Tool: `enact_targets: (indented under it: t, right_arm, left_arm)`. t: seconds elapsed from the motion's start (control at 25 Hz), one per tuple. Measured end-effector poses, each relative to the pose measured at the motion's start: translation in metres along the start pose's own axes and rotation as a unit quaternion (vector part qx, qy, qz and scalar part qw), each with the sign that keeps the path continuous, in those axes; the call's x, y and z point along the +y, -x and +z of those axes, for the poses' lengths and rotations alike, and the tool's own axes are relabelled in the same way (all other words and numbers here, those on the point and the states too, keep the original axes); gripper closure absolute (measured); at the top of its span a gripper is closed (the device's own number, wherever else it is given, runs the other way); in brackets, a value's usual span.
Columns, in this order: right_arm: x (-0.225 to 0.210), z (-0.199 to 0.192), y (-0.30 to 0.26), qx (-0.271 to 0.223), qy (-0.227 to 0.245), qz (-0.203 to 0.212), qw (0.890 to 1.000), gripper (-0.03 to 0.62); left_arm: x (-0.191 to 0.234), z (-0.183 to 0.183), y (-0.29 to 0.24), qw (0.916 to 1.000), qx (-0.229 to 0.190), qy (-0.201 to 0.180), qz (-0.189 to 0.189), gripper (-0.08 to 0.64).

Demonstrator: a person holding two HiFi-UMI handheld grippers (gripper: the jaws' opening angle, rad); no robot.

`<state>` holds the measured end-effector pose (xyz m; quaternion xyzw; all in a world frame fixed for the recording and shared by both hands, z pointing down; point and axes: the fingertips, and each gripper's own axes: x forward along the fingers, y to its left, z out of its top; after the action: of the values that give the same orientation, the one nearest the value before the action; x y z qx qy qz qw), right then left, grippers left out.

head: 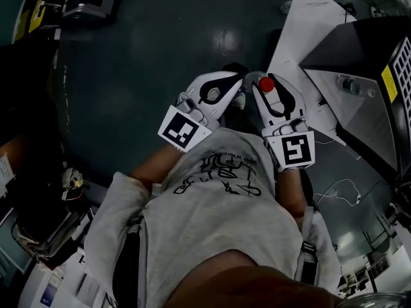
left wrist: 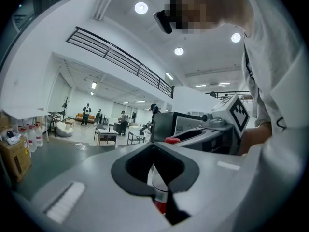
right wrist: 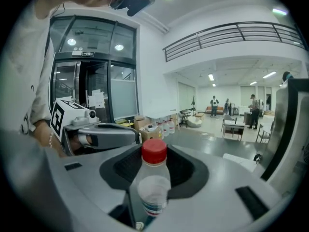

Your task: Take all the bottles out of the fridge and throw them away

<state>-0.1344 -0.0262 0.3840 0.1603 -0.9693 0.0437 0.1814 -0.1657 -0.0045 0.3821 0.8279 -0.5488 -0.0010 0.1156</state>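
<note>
1. No brand can be read. The red-capped bottle (right wrist: 153,178) carries a label band with blue and red stripes, but its print is too small to make out. The dark lettering on the person's grey T-shirt (head: 225,197) is also illegible, as is the yellow sticker (head: 388,82) on the fridge (head: 359,50). Each marker cube (head: 184,128) shows only black-and-white squares.
2. The right gripper (head: 264,92), the one nearer the fridge, has its jaws clamped on the clear red-capped bottle. The cap points away from the camera and stands out past the jaw tips.
3. The left gripper (head: 232,85), just on the far side of the right one from the fridge, grips a second bottle (left wrist: 158,185). Only a pale stretch of it and a red patch show in the narrow gap between the jaws.
4. Both grippers are out of the fridge, close together with their tips nearly touching.
5. A third clear bottle (head: 352,85) lies at the fridge, on a dark surface.
6. The fridge's white door (head: 302,37) stands open towards the grippers.
7. A white cable (head: 340,188) lies on the dark floor beside the fridge.
8. Well away from the fridge are a cardboard box (right wrist: 152,133) with white jugs, tables (right wrist: 234,128) and several standing people.
</note>
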Motion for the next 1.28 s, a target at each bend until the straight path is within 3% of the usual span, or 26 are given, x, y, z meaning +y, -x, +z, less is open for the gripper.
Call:
enact_targets:
  t: [0.56,1.28]
  right_arm:
    - [0.021,-0.072,-0.028,0.037,-0.024,0.003,0.999,0.433]
    - [0.033,-0.158,-0.065,0.057,-0.035,-0.016,0.998,0.433]
  left_arm:
    - [0.017,-0.075,0.011,0.9990,0.042,0.015,0.008,0.552]
    - [0.028,-0.164,0.013,0.9968,0.076,0.018,-0.013,0.552]
